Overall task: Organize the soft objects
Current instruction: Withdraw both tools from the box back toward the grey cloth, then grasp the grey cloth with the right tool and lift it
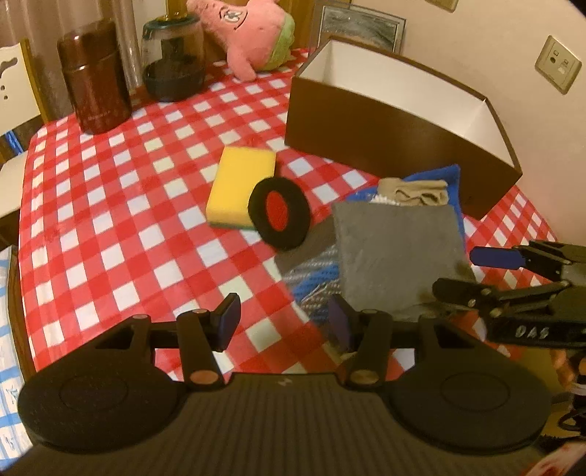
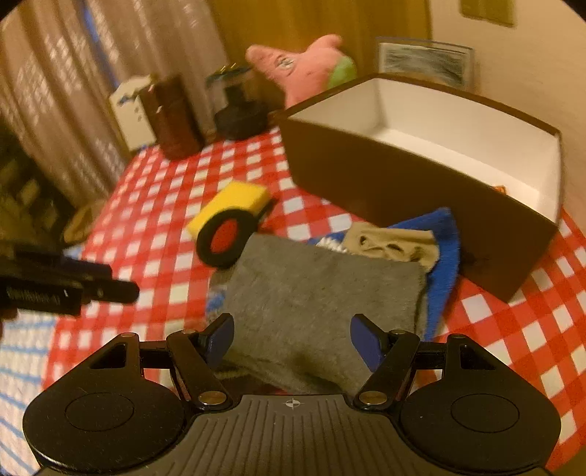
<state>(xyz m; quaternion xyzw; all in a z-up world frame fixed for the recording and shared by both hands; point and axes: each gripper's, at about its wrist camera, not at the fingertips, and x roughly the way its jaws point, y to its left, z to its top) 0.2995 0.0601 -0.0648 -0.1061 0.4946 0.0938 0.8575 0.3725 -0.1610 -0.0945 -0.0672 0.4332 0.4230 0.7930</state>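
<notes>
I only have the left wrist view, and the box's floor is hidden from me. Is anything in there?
Observer: Almost nothing. The brown box has a bare white floor, apart from a small orange bit by its right end, too small to identify.
Operator: Have the right tongs gripped the grey cloth?
Observer: No. The right tongs are open over the near edge of the grey cloth, with nothing pinched.

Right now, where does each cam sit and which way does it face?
Left wrist: on the left gripper, angled down at the checked table; right gripper enters at right.
Right wrist: on the right gripper, angled down over the grey cloth; left gripper at left edge.
Shared: yellow sponge, brown box, pink plush.
</notes>
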